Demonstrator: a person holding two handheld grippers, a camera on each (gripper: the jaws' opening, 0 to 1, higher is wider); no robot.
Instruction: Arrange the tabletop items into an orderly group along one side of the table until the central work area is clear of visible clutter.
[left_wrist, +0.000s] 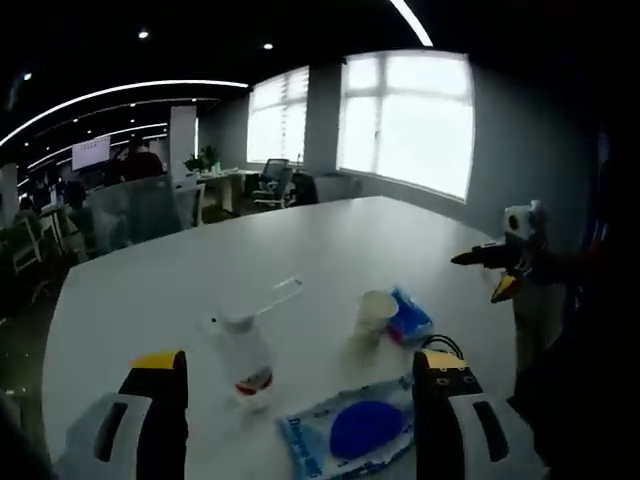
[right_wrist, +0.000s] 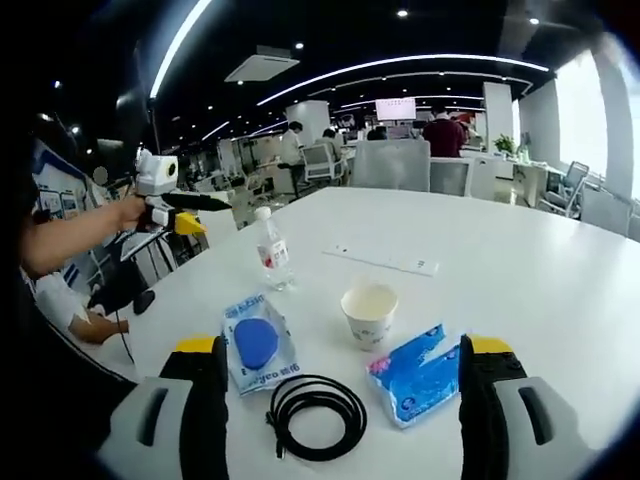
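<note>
**Clutter bunched at the near table edge**

Lower frame, right gripper view: black cable coil, blue-disc packet, paper cup, blue tissue pack, water bottle. Both grippers spread, empty. White table open beyond.

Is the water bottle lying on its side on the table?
No, the water bottle stands upright on the table, cap on top, behind the blue packet.

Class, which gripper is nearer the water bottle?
Left. The water bottle stands just ahead between the left gripper's open jaws; the right gripper faces it from farther off, beyond the blue packet.
</note>
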